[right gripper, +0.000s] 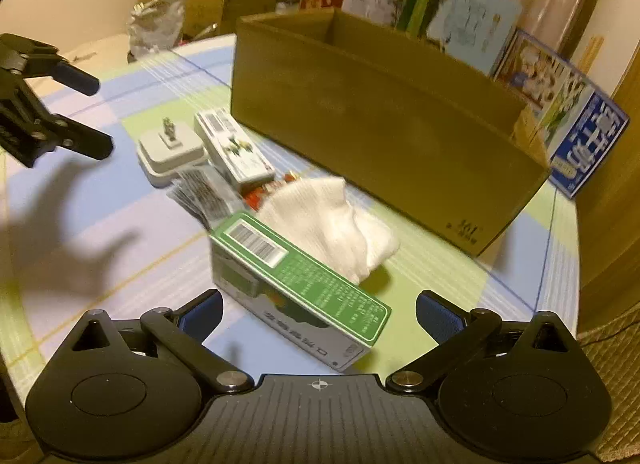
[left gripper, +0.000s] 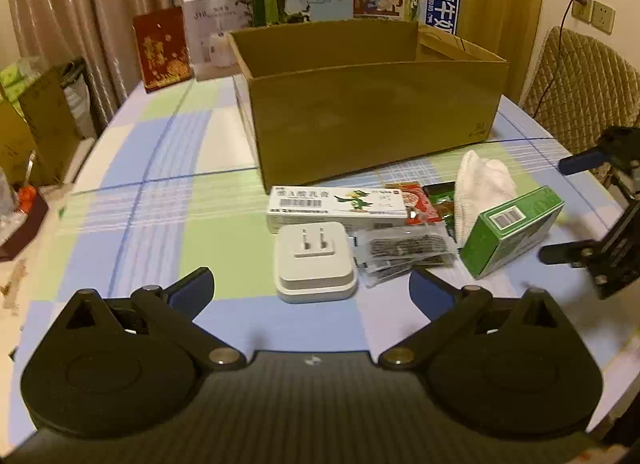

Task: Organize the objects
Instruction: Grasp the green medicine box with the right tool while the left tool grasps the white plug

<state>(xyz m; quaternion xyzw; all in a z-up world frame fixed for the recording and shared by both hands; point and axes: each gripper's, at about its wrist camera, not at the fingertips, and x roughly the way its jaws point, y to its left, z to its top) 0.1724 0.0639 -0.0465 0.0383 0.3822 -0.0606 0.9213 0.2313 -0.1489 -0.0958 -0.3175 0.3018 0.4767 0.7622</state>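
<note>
Evidently box [left gripper: 372,104]: open-topped at the table's [left gripper: 160,152] far side, ready to receive.
Clutter: charger [left gripper: 314,260], green carton [right gripper: 304,288], cloth [right gripper: 332,224] heaped before it.
Left gripper [left gripper: 312,288]: spread wide, empty, facing the charger.
Right gripper [right gripper: 320,312]: spread wide, empty, straddling the green carton for grasping.

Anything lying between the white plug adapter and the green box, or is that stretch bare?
Not bare. In the left wrist view, clear packets with dark contents lie between the white plug adapter and the green box, beside the adapter's edge.

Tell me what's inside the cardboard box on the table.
Only bare inner walls of the cardboard box show; neither view reveals its floor, hidden by the near wall, so contents cannot be told.
</note>
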